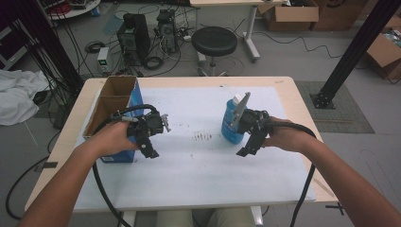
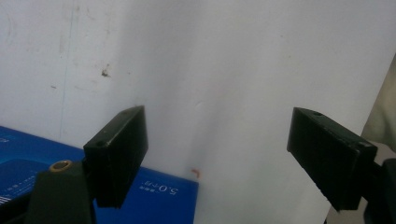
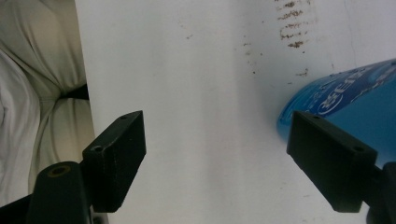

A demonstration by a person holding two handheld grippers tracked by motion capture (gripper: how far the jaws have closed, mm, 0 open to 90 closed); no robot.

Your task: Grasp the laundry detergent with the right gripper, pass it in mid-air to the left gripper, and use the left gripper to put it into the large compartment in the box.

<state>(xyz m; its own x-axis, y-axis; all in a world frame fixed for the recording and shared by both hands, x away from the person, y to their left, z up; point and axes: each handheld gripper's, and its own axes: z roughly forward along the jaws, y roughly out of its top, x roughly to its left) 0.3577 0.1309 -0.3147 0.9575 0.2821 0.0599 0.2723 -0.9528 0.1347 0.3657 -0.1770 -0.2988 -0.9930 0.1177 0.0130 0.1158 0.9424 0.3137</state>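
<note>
A blue bottle (image 1: 231, 124) with a pale cap stands on the white table sheet (image 1: 198, 165), right of centre. My right gripper (image 1: 247, 150) hangs just to its right, pointing down toward the person, jaws open and empty; in the right gripper view the bottle (image 3: 355, 98) lies beyond the right-hand fingertip (image 3: 329, 158). An open blue cardboard box (image 1: 118, 113) sits at the table's left. My left gripper (image 1: 150, 151) hovers at the box's near right corner, open and empty; the box's blue side (image 2: 154, 191) shows behind its left-hand fingertip (image 2: 121, 149).
Dark smudges (image 1: 203, 137) mark the sheet between the two grippers. Beyond the table stand a black stool (image 1: 214, 41), computer towers (image 1: 134, 35) and cables on the floor. Cardboard boxes (image 1: 289, 14) sit at the far right. The person's legs (image 3: 37, 93) are at the near edge.
</note>
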